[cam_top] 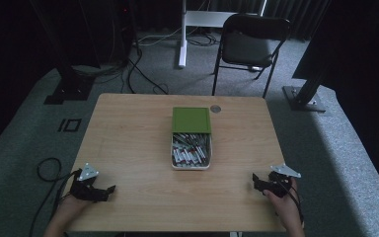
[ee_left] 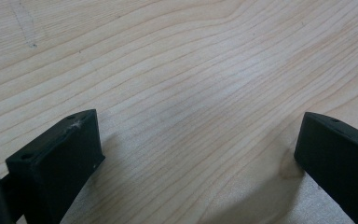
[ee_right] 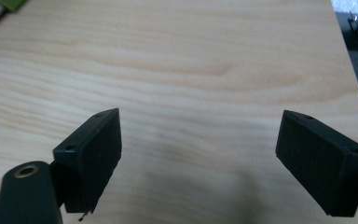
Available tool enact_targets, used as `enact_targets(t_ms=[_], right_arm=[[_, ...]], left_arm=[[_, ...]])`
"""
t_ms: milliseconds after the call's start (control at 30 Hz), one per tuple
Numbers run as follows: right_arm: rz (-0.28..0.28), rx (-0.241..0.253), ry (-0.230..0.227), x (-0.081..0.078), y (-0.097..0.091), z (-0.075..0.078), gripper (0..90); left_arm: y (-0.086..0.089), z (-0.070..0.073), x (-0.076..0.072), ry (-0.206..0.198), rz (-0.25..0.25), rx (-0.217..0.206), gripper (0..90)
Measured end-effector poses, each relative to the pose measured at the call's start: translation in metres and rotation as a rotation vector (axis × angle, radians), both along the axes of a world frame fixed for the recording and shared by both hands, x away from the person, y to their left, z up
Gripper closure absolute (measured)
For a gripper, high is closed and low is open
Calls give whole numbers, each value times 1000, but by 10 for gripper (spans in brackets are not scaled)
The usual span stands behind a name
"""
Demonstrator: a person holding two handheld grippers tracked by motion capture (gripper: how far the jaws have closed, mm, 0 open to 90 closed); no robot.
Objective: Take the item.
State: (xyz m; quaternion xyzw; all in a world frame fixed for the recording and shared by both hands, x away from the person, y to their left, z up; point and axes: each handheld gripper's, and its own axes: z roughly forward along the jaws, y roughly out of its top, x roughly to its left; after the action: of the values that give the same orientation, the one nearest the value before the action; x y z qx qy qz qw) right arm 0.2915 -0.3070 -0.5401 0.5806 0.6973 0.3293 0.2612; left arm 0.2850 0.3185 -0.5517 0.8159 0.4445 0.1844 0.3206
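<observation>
On the grey carpet beyond the table's far edge stands a dark folding chair (cam_top: pixel 250 44), with a white post (cam_top: pixel 182 34) to its left and black stand bases at both far corners.

Table (cam_top: pixel 128 148): light wood, grain plain in both gripper views. Bare across most of its top.

Box (cam_top: pixel 191 150): white tray at the table's middle, slightly toward the far edge. Packed with small tubes or pens, white with red and dark marks; too small to tell which. Green lid (cam_top: pixel 191 120) lies flat over the tray's far end, leaving the near part uncovered. Small round grey disc (cam_top: pixel 215 109) just beyond the lid's right far corner, near the far edge.

My left gripper (cam_top: pixel 109 189): at the near left corner, hand (cam_top: pixel 71 205) behind it, grey three-cornered plate on top, cable looping off the left edge onto the carpet. Left gripper view has my jaws spread wide, bare wood between them, nothing held. They sit low over the surface; cannot tell if they touch it.

My right gripper (cam_top: pixel 254 181): near the right near corner, just inside the right edge, hand (cam_top: pixel 286 205) behind it. Right gripper view: jaws wide apart, nothing between but wood. A sliver of the green lid (ee_right: pixel 13 3) sits at the top left corner of that view.

Box lies well apart from both grippers, between them and farther from me.
</observation>
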Motion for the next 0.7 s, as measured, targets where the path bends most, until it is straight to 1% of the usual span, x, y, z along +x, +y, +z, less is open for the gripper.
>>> enact_targets(t_ms=[233,300,333,400,700], right_arm=[[28,12,-38,5,12,17,151],[36,17,-49,6,16,21,172],[36,17,-49,6,16,21,172],[48,6,-61,7,22,26,192],[89,24,-103,12,39,43,193]], left_arm=[[0,0,0,0,0,0,14],[0,0,0,0,0,0,14],[0,0,0,0,0,0,14],[0,0,0,0,0,1,14],[0,0,0,0,0,0,14]])
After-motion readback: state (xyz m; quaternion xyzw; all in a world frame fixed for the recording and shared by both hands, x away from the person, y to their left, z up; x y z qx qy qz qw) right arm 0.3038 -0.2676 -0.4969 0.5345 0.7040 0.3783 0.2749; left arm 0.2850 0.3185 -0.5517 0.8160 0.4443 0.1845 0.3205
